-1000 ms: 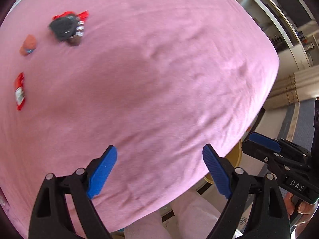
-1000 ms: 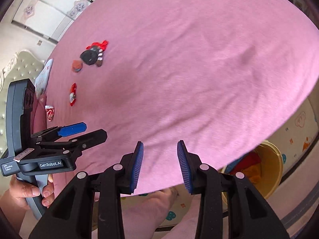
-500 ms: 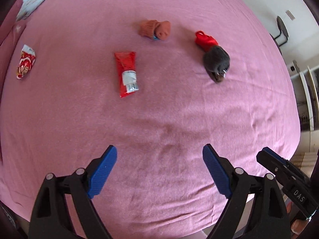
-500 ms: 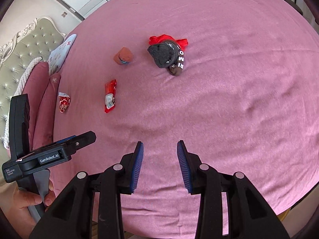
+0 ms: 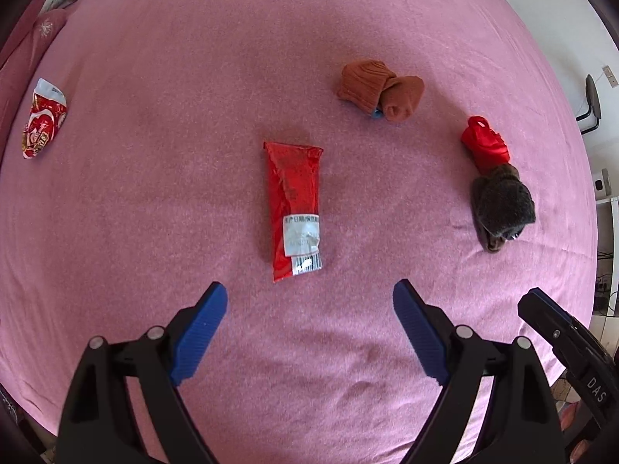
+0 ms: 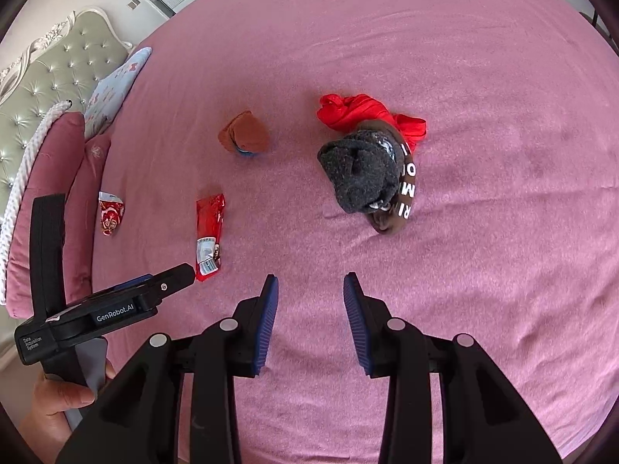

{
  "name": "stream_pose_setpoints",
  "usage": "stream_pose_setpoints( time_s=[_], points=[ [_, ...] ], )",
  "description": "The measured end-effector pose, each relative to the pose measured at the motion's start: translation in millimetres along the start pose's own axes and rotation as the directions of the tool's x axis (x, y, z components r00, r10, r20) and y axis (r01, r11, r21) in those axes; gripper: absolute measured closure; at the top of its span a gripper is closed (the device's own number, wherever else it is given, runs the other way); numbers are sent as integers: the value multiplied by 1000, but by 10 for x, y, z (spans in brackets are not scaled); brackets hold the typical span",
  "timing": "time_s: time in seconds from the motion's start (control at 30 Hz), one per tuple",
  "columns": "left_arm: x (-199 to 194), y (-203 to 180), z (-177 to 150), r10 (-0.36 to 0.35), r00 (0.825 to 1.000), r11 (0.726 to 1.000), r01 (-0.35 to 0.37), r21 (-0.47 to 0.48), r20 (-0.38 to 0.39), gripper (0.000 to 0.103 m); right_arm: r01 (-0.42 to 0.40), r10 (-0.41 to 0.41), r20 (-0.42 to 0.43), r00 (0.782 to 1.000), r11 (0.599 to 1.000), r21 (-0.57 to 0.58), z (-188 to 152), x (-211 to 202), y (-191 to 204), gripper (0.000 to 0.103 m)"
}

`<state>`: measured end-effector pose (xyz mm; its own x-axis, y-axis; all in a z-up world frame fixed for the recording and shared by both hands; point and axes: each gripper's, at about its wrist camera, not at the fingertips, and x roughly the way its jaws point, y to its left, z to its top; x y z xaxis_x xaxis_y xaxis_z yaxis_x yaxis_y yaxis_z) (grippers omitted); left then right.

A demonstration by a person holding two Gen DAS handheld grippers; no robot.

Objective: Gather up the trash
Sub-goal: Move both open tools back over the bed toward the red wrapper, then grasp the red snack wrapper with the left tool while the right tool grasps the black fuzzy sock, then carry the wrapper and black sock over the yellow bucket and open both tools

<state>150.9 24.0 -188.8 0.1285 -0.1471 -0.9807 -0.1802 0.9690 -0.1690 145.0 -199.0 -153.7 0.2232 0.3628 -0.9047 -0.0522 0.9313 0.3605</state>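
We find nothing collected: a torn wrapper lies near the bed's left edge, a red packet mid-bed. Left gripper jaws wide open, right gripper jaws part-open; both empty.

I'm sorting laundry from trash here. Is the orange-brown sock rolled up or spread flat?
Rolled up: the orange-brown sock sits as a compact bundle on the pink bedspread, something blue showing at its edge.

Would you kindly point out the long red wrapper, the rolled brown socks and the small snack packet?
long red wrapper [image 5: 294, 185], left wrist view, red middle.
rolled brown socks [image 5: 381, 89], left wrist view, centre.
small snack packet [image 5: 42, 123], left wrist view, printed face.
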Motion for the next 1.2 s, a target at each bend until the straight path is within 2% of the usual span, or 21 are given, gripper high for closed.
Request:
stream_pose_setpoints(
  time_s=[0.17,0.2,0.3,0.37,0.4,0.43,0.47,0.53,0.6,0.67,0.9,0.93,0.97,1.03,1.2],
  points=[
    [304,24,187,21,999,1000,-22,-15,-29,16,8,-7,-6,1000,1000,6,154,119,-81,67],
    [364,27,213,21,999,999,-22,-24,-38,19,10,-10,-10,1000,1000,12,174,143,-115,67],
    [522,0,277,23,997,999,-25,-27,-69,30,39,-39,-16,999,999,12,203,190,-186,67],
    [618,-54,314,59,994,998,-59,-4,-88,42,43,-43,-19,999,999,15,219,197,-220,67],
    [671,-80,332,84,991,996,-84,8,-102,53,46,-46,-18,999,999,11,229,196,-222,67],
    [713,-96,347,96,989,995,-96,8,-111,56,49,-49,-16,999,999,5,242,195,-219,67],
    [726,-103,361,98,989,995,-99,-1,-111,58,53,-53,-12,999,999,-1,256,191,-215,67],
    [718,-117,390,79,991,997,-81,-19,-104,70,57,-57,-7,998,998,-10,300,194,-213,67],
    [693,-110,410,46,994,998,-51,-40,-97,71,57,-57,1,998,998,-8,359,205,-209,67],
    [647,-87,426,-29,996,998,24,-65,-87,72,63,-63,12,998,998,1,423,216,-211,67],
    [414,-195,430,-156,987,988,155,-24,-35,72,91,-91,-2,996,994,54,608,418,-268,61],
    [393,-236,422,-171,985,985,170,-12,-32,72,94,-94,-4,996,993,71,620,442,-292,65],
    [378,-272,413,-177,984,984,177,0,-32,72,80,-80,-1,997,993,87,632,445,-312,76],
    [365,-400,381,-192,981,981,193,24,-30,72,53,-54,5,999,993,101,629,417,-331,86],
    [249,-610,264,-228,973,968,231,94,-37,72,-13,8,53,999,996,90,457,150,-309,89]
  ],
)
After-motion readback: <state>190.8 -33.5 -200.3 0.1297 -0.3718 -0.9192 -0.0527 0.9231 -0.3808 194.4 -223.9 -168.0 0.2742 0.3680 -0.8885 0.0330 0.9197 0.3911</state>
